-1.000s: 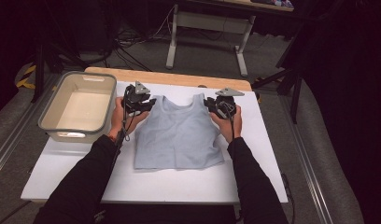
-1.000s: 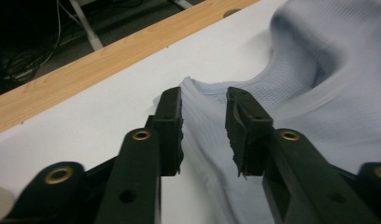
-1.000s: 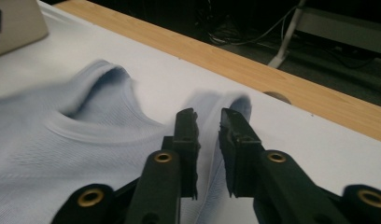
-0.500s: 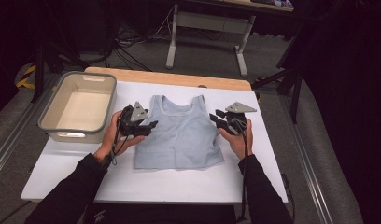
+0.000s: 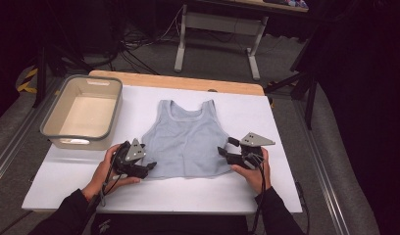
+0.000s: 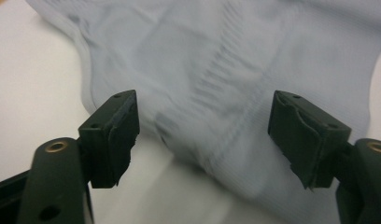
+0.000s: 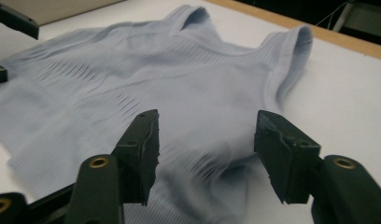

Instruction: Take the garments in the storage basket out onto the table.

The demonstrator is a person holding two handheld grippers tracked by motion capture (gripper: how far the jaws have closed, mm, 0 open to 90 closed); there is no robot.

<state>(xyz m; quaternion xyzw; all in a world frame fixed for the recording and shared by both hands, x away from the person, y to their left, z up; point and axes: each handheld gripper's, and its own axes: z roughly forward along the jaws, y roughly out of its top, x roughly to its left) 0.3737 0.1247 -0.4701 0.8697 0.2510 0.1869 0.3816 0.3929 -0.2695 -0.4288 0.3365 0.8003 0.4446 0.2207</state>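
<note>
The fingers (image 6: 109, 137) of the left gripper (image 5: 150, 168) are spread apart, having just been opening; in the left gripper view the blurred lower corner of a pale blue tank top (image 6: 216, 84) is seen between and beyond them, but it is not pressed by either pad. The fingers (image 7: 282, 156) of the right gripper (image 5: 223, 153) are likewise spread and have just been opening, with the fabric lying slack between them and a small dark fold visible near the far finger in the right gripper view.

The left gripper is held at the bottom left corner of the tank top (image 5: 187, 139), the right gripper at its bottom right corner, each carried in one hand (image 5: 102, 169) of a person in dark sleeves. The other hand (image 5: 254, 174) is placed just beside the hem.

The tank top is spread flat near the middle of the white tabletop (image 5: 65, 181), straps pointing away from the person and hem towards them. A beige plastic tub (image 5: 51, 125) is set to the left of the garment, near but apart from it. A wooden strip (image 5: 188, 82) is seen along the far edge of the tabletop.
</note>
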